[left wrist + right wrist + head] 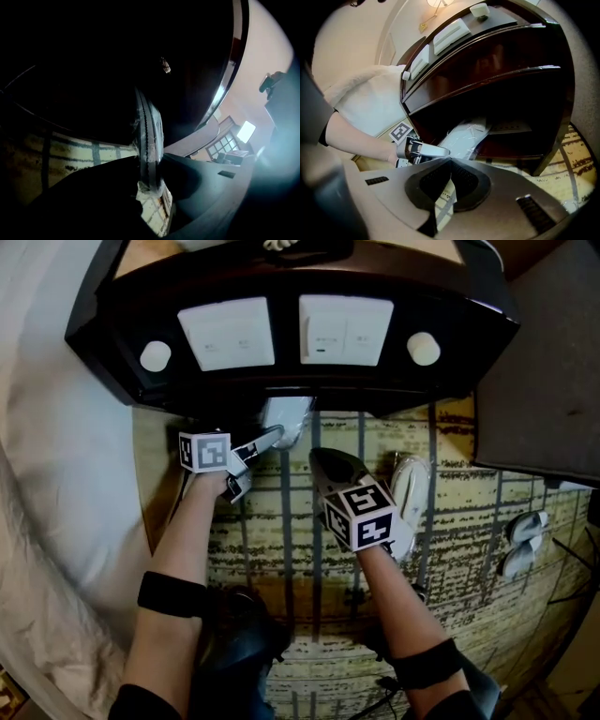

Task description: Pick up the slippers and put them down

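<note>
Left gripper (149, 161) fingers are pinching the thin edge of the wrapped slippers (148, 126), which are sitting in the nightstand's (287, 334) lower opening. Right gripper (449, 161) fingers are resting together, empty. Risk: slick wrapper sliding free of so slight a pinch.

Head cam looks steeply down over both arms at the rug (450, 521) and the dark cabinet (286, 334). Left gripper view sits low, jammed right up against the wrapped slippers (149, 136) (mostly dark otherwise). Right gripper view looks in from farther back, catching the same slippers, cabinet and rug.
</note>
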Motion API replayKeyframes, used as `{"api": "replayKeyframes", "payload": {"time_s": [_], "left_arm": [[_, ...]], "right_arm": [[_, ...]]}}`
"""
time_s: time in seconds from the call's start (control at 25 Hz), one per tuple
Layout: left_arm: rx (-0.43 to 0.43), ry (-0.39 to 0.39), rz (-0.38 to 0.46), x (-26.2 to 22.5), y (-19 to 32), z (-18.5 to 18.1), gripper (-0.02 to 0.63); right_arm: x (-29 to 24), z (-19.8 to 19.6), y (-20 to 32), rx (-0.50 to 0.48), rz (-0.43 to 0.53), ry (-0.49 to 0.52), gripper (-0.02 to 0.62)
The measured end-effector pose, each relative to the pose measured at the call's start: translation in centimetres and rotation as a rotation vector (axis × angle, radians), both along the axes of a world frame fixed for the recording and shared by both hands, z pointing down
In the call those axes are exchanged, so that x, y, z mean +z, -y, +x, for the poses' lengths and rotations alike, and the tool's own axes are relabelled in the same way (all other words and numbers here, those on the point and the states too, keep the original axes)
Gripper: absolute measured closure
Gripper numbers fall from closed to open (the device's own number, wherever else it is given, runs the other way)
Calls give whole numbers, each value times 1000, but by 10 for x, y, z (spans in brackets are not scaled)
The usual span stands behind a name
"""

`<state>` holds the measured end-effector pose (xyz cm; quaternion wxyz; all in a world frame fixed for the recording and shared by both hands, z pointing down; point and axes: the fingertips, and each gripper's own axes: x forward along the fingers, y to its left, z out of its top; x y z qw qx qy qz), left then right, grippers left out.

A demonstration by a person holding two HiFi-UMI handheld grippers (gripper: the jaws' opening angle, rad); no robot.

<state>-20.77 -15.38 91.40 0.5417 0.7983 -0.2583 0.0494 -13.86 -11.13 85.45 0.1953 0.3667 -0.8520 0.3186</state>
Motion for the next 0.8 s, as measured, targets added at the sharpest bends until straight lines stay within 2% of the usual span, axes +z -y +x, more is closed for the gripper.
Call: {"api": "replayKeyframes", "payload": {"time_s": [0.4, 0.8], "left_arm": [[21, -59, -8, -17, -58, 16, 491], [30, -92, -108, -59, -167, 55, 491]], "right_arm": [[-7, 21, -31, 13, -34, 8, 594], [-48, 80, -93, 23, -97, -52, 594]]}}
